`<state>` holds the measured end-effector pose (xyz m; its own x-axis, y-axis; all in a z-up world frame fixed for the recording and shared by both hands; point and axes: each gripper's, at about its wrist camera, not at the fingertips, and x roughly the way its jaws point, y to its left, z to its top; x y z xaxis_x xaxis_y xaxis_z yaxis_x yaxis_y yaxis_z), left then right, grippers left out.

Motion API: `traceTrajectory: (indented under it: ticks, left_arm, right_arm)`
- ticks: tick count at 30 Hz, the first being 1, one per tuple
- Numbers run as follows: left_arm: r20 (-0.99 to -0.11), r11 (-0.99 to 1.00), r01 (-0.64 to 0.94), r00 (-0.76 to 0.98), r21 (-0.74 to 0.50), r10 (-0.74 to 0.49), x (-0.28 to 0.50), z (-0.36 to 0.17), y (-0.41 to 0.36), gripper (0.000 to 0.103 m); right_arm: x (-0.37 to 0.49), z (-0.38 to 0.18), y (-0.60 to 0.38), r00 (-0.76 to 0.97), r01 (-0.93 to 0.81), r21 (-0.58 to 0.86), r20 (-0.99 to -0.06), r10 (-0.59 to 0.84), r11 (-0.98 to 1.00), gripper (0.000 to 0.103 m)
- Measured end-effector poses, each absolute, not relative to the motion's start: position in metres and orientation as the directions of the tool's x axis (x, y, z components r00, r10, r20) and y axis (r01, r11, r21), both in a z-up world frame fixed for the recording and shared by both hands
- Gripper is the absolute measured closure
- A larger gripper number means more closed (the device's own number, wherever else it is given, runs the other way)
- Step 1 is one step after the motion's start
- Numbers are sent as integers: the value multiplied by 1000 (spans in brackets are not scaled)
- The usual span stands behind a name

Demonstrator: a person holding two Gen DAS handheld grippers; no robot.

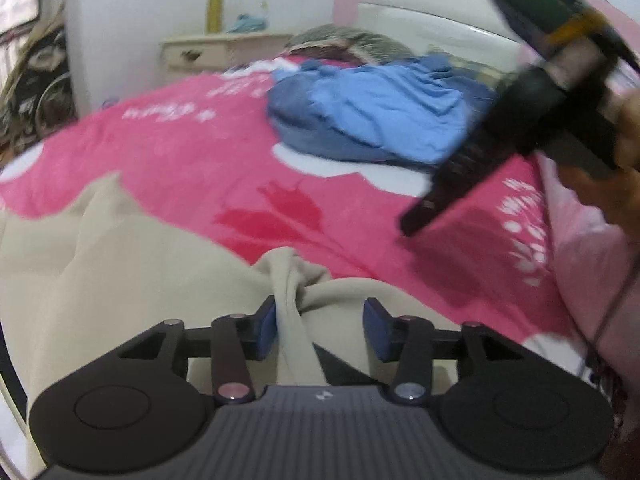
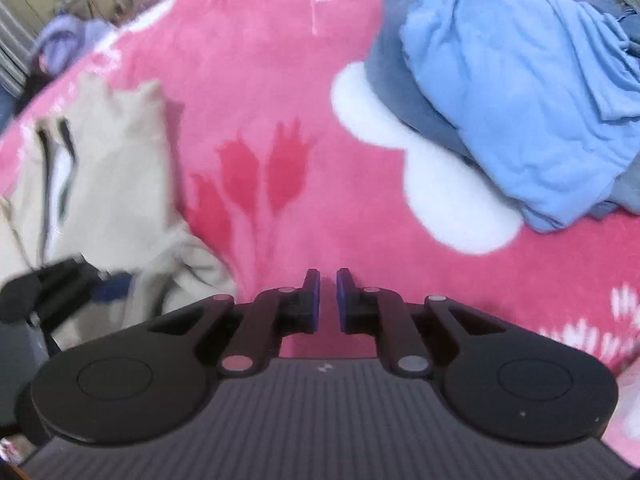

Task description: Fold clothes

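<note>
1. You are holding the left gripper (image 1: 320, 326) low over the beige garment (image 1: 120, 264), which is lying rumpled at the near edge of the pink blanket (image 1: 192, 160). Its fingers are standing spread, and a gathered ridge of beige cloth is running up between the blue pads (image 1: 266, 326). The cloth is resting against the left pad only, well clear of the right one, so nothing is being pinched.
2. I judge that the ridge is sitting there because the fabric is bunched. Whether you are lining up a pinch or have let one go, these pictures are not settling.
3. You are carrying the right gripper (image 2: 328, 298) above bare blanket, pointing toward the printed red tulips (image 2: 256, 172). Its pads are standing nearly together with a thin gap showing, and they are gripping nothing.
4. The beige garment is looking creased and uneven, dark stripes (image 2: 52, 168) showing on one part, so it is not lying as a neat fold.
5. A pile of blue clothes (image 2: 520, 92) is sitting well apart from it, farther up the bed. It is heaped loosely, not stacked flat.
6. No basket, bin or box is showing. A pale bedside table (image 1: 212, 50) is standing beyond the bed with a yellow-green bottle (image 1: 215, 10) on top. Its drawer is shut, so what it is holding is hidden.
</note>
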<state>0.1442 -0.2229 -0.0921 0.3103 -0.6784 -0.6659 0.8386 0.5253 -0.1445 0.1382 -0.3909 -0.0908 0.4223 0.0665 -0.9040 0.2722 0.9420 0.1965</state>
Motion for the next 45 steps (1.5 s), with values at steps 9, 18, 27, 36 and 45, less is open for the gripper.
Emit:
traceTrajectory:
  ticks: [9, 18, 27, 36, 45]
  left_arm:
    - [-667, 452, 881, 253, -141, -701, 121, -78, -213, 55]
    - [-610, 565, 803, 355, -189, -709, 158, -38, -167, 56]
    - [-721, 779, 572, 423, -258, -549, 272, -60, -170, 63]
    - [-760, 722, 677, 390, -146, -520, 232, -86, -153, 61]
    - [-735, 639, 767, 398, -62, -549, 199, -99, -156, 90]
  right_arm:
    - [150, -57, -402, 500, 143, 312, -842, 203, 939, 94]
    - [157, -32, -411, 472, 174, 365, -846, 248, 915, 93]
    - [223, -14, -409, 512, 145, 515, -769, 382, 845, 86]
    - [331, -41, -393, 313, 254, 627, -774, 551, 737, 75]
    - [368, -58, -366, 98, 357, 487, -868, 487, 797, 75]
